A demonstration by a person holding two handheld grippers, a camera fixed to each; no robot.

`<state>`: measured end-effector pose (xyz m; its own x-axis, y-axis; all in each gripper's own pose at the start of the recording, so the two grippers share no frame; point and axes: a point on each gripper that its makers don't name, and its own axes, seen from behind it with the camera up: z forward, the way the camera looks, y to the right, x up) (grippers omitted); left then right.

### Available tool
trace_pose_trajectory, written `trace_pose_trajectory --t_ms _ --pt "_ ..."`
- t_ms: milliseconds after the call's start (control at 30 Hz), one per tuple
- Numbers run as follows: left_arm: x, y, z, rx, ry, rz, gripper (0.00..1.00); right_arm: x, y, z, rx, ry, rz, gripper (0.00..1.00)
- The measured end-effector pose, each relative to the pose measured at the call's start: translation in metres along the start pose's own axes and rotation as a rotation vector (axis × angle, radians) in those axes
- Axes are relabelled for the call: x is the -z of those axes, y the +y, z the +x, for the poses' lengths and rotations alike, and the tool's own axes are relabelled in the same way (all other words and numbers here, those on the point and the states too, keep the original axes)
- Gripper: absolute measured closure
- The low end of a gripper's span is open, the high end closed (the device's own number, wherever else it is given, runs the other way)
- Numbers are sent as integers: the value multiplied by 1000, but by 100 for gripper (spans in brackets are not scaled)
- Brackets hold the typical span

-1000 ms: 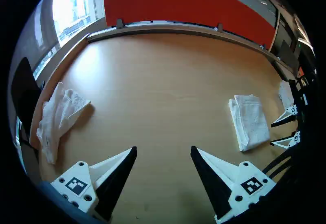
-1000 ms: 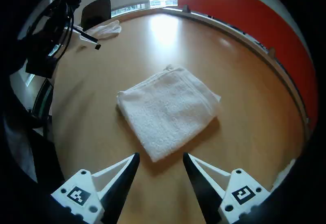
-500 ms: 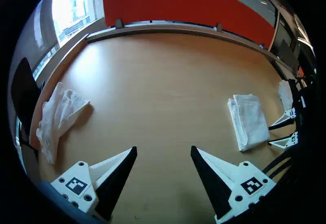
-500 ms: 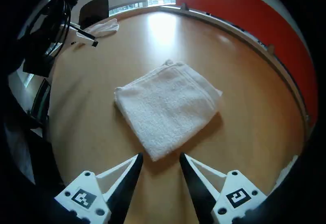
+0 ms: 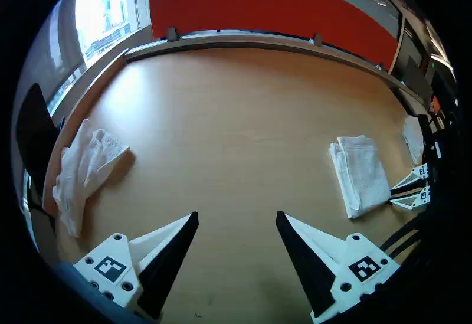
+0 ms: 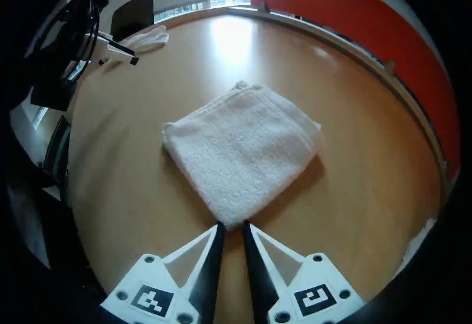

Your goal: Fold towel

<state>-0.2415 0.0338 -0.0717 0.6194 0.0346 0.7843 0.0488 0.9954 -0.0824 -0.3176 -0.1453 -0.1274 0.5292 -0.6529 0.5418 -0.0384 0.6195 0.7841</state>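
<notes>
A folded white towel lies on the wooden table, one corner pointing at my right gripper. The right gripper's two fingers have come together on that near corner, low at the tabletop. In the left gripper view the same folded towel sits at the right, and the right gripper touches its edge. My left gripper hangs open above bare wood, holding nothing. A crumpled white towel lies by the table's left edge, far from both grippers.
A red panel runs along the table's far side. Another white cloth lies beyond the folded towel. A dark chair stands past the left edge. The left gripper and a dark sleeve sit at the upper left of the right gripper view.
The right gripper has moved forward to the folded towel's near corner and closed its fingers from wide apart to nearly together. The left gripper has stayed still and open.
</notes>
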Motion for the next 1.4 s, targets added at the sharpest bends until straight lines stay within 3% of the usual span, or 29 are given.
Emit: trace_pose_trajectory --t_ms 267,633,900,1400 --pt "-1 1 1 0 0 -2 2 1 5 1 -30 -2 -5 95" --pt "-2 2 1 0 0 -5 2 8 8 16 -19 37 -5 95" --pt "-2 1 3 -4 2 -5 2 21 12 50 -13 99 -14 95" --pt "2 4 9 -3 20 -7 2 61 18 131 53 234 -37 95"
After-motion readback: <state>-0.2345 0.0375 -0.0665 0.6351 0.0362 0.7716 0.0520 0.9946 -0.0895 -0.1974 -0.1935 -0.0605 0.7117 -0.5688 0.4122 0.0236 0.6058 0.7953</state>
